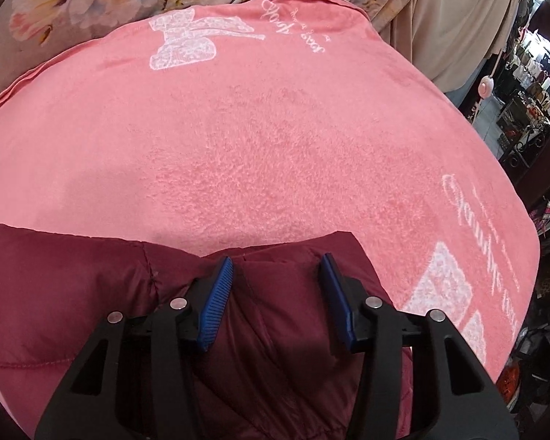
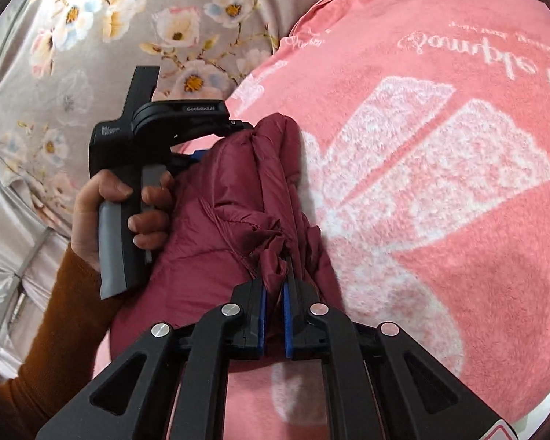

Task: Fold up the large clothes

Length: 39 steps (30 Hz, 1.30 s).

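- Maroon quilted jacket [image 2: 209,227] looked light, puffy, slippery; best pinched at seams.
- Right gripper [image 2: 274,315] clamped its bunched edge.
- Left gripper [image 1: 277,300] stood spread over it.

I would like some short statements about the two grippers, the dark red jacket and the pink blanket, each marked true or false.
1. The right gripper is shut on a bunch of the dark red jacket. True.
2. The left gripper is shut tight on the jacket. False: its blue fingers stand apart, with jacket fabric lying between them.
3. The jacket lies on a pink blanket with white printed patterns. True.
4. The blanket is plain, with no writing. False: white script lettering shows on it.
5. The hand that holds the left gripper's handle wears a blue sleeve. False: the sleeve is orange-brown.
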Motion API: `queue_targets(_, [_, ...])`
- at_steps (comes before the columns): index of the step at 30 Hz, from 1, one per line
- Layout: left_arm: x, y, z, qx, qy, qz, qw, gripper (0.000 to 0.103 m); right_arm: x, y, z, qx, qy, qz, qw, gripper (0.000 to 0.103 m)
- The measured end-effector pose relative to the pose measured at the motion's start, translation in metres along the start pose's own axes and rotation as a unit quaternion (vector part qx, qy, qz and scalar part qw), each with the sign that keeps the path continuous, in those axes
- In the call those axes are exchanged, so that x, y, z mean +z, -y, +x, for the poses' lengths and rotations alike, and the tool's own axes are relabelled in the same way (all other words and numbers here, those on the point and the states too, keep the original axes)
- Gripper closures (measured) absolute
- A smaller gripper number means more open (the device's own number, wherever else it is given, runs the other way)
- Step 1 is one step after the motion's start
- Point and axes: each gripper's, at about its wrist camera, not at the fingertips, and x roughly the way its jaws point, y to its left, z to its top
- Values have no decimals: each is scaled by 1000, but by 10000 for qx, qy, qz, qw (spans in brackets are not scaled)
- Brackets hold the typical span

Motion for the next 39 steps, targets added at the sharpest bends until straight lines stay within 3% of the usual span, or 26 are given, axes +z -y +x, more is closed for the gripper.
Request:
queue_targets(15, [-12, -2, 32, 358, 275, 131, 9989, 55, -19, 1, 18, -165, 11, -251, 9995, 103])
queue_targets(32, [-17, -2, 31, 427, 493, 201, 9977, 54, -20, -1, 20, -246, 150, -492, 9984, 103])
queue_targets(39, [-18, -1, 9, 450, 597, 120, 9971, 54, -11, 5, 20, -46, -148, -248, 9996, 100])
